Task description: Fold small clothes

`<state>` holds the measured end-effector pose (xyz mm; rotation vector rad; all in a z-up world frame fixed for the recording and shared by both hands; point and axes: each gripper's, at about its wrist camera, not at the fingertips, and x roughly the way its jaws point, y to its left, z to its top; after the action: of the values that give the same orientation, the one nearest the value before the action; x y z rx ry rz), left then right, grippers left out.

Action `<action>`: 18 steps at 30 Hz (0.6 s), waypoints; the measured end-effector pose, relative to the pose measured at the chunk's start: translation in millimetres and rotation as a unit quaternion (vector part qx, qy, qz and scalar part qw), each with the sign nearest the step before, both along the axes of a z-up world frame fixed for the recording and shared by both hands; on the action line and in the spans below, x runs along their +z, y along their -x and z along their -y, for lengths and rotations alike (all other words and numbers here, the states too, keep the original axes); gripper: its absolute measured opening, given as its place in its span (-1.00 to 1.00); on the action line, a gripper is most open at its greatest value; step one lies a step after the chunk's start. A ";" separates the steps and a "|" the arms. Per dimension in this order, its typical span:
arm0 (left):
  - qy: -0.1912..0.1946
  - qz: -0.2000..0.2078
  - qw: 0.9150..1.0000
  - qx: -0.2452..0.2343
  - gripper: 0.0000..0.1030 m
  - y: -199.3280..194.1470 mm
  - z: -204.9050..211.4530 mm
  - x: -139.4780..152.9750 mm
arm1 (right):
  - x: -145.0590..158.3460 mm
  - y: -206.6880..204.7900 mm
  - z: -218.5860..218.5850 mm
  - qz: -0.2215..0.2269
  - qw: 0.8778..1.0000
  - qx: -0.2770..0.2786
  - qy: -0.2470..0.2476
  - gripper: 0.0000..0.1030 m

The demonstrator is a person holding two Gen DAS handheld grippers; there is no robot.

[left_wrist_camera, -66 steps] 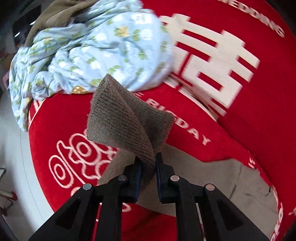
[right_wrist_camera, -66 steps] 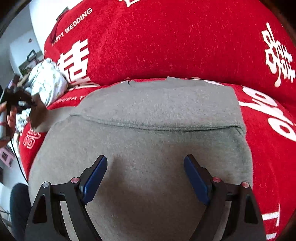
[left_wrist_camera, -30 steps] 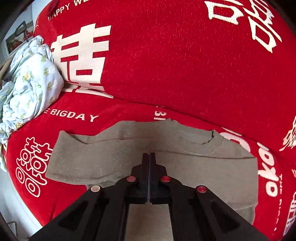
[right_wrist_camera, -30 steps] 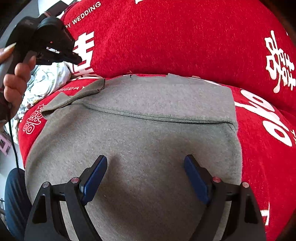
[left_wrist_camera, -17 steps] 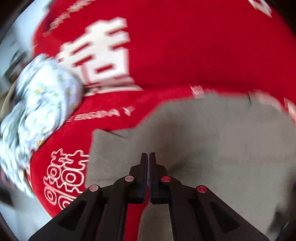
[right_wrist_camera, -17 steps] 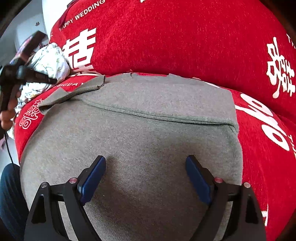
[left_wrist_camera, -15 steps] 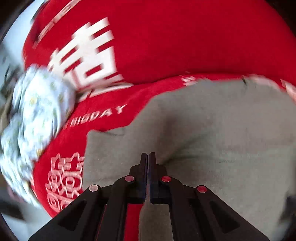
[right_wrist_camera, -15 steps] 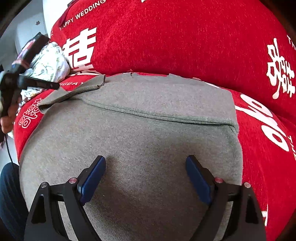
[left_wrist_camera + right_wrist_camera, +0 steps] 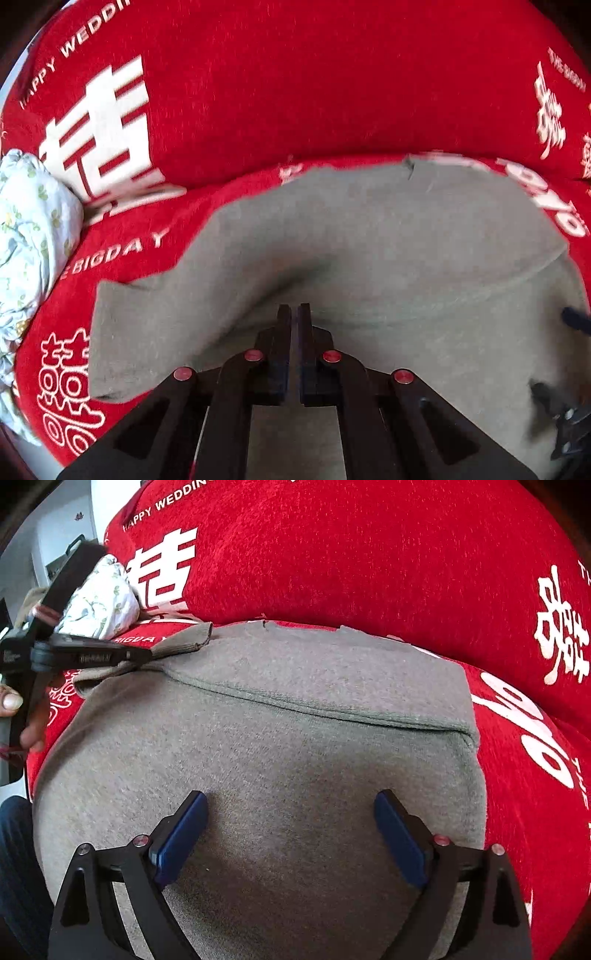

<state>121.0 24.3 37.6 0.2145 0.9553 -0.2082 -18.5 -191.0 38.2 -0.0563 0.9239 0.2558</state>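
A grey-brown knit sweater (image 9: 295,746) lies flat on the red sofa seat, its far part folded over along a ribbed crease. Its left sleeve (image 9: 147,317) lies folded in across the body. My left gripper (image 9: 294,314) is shut and empty, its tips low over the sweater where the sleeve meets the body; it also shows in the right wrist view (image 9: 140,653) at the sleeve fold. My right gripper (image 9: 291,812) is wide open and empty, its blue pads (image 9: 181,830) resting over the near part of the sweater.
The red sofa cover (image 9: 295,92) with white lettering rises as a backrest behind the sweater. A crumpled pale floral garment (image 9: 29,229) lies at the left end of the seat, also in the right wrist view (image 9: 103,602). The person's hand (image 9: 22,716) holds the left gripper.
The left gripper let go of the sleeve, which now lies folded across the sweater, and has swung down low over the sleeve fold, staying shut. The right gripper has stayed open in place.
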 end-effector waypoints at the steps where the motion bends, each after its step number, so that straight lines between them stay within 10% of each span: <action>1: 0.007 -0.011 1.000 -0.003 -0.75 -1.6 0.7 -0.5 | 0.0 0.1 0.2 0.000 1.000 0.000 0.000 0.81; 2: 0.015 -0.028 0.999 0.001 -0.17 -4.0 1.5 -2.9 | -0.1 -0.1 0.3 -0.001 1.000 0.000 -0.001 0.82; 4: 0.042 -0.020 0.999 0.004 0.08 2.0 -1.0 3.2 | -0.1 -0.1 0.9 -0.001 1.000 0.001 -0.002 0.82; 6: 0.097 0.037 0.995 0.009 -0.95 21.7 -9.3 31.1 | 0.0 0.2 1.4 0.000 1.000 0.001 -0.003 0.82; 8: 0.082 0.067 0.994 0.023 -0.94 32.2 -12.2 45.1 | -0.1 0.1 1.1 -0.001 1.000 0.001 -0.002 0.82; 10: 0.031 0.055 0.998 0.004 -0.11 27.1 -8.2 41.5 | 0.0 0.4 0.7 0.000 1.000 0.001 0.001 0.82; 11: -0.011 0.048 0.999 0.004 0.64 22.7 -6.1 35.2 | 0.2 0.7 1.0 0.000 1.000 0.001 0.001 0.82; 14: -0.116 0.070 0.991 -0.001 0.71 10.2 -3.7 17.0 | 0.6 0.6 0.6 0.001 1.000 0.001 0.000 0.82; 18: -0.140 0.047 0.989 -0.005 0.70 -9.2 -4.2 -0.4 | 0.5 0.6 -0.1 0.001 1.000 0.002 0.002 0.82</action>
<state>130.3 28.5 37.2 0.4839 0.8882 -0.0700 -19.2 -190.9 38.7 -0.0616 0.9228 0.2569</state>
